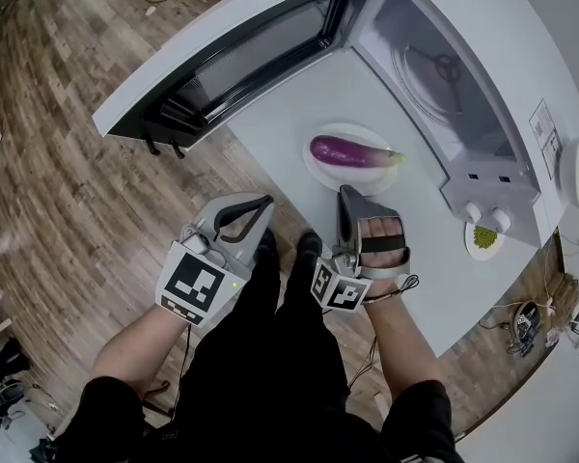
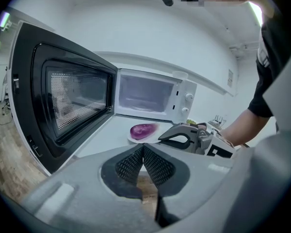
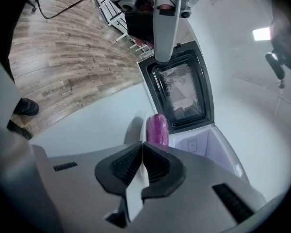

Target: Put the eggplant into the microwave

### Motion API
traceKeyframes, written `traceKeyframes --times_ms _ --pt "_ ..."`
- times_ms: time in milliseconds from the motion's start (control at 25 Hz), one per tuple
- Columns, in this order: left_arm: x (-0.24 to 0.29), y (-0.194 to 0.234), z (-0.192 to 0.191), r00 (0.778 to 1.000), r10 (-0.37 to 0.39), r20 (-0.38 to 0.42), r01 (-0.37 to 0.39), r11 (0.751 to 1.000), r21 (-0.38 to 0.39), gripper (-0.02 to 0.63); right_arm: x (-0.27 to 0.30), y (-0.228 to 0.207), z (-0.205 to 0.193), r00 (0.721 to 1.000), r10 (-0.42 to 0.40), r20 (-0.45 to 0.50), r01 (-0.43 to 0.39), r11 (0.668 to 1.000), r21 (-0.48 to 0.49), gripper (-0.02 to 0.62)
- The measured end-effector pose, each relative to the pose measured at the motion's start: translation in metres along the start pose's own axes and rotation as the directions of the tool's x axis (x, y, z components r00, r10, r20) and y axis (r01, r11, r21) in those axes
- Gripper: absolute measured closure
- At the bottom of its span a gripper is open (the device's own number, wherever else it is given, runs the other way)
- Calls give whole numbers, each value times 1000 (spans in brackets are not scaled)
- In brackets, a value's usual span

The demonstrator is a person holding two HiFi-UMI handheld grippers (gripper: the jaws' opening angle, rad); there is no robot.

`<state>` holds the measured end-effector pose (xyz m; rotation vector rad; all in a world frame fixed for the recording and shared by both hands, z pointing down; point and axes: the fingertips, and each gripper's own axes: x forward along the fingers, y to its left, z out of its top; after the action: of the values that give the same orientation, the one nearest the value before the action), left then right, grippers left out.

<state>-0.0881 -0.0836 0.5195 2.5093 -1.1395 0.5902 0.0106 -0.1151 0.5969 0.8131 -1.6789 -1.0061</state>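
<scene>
Shut pad to pad at the right gripper (image 3: pixel 142 148), with nothing caught between. Same at the left gripper (image 2: pixel 143 150): pressed together, empty. Just ahead of the right tips and not yet touched, the eggplant (image 1: pixel 347 150), lying on a white plate (image 1: pixel 316 170) on the white table (image 1: pixel 270 128) in front of the microwave (image 1: pixel 502 152). From the head view, laid across the picture with its stem end toward the open cavity (image 1: pixel 434 61), so broadside to a right gripper pointing up the picture at it. From the right gripper view, standing lengthwise straight above the closed tips (a sign of a wrist rolled onto its side), so probably placed for a pinch across its narrow width once the jaws part. Nearer by far on the right: tips close to the plate's rim, just short of it. Farther back on the left, held off the table's edge over the wood floor (image 1: pixel 68 162) and aimed toward the swung-out door (image 1: pixel 232 51). Both forearms tucked close to the body, both grippers tilted a little downward. Door already wide, so likely next: spread the right jaws, reach forward over the eggplant's middle, close, then carry it rightward into the cavity. Worth minding: round, glossy skin, apt to roll on the plate under a glancing touch.
</scene>
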Motion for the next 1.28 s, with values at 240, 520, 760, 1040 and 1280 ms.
traceKeyframes --times_ms 240,520,760,1040,1280 --pt "1 -1 4 1000 -17 5 17 1000 9 598 -4 -17 -1 999 -43 -11 43 999 -23 574" --pt "-4 0 24 999 -30 28 29 999 30 597 -13 -48 -2 995 -93 -39 92 995 -30 574" --pt "-10 8 39 997 -43 57 40 998 53 598 -13 -68 -1 990 -124 -63 121 992 -45 574" --pt "-7 9 55 994 -73 80 66 994 90 598 -8 -86 -7 983 -148 -105 145 989 -41 574" --pt "11 8 68 992 -94 82 84 989 119 597 2 -101 -22 976 -173 -133 170 985 -35 574"
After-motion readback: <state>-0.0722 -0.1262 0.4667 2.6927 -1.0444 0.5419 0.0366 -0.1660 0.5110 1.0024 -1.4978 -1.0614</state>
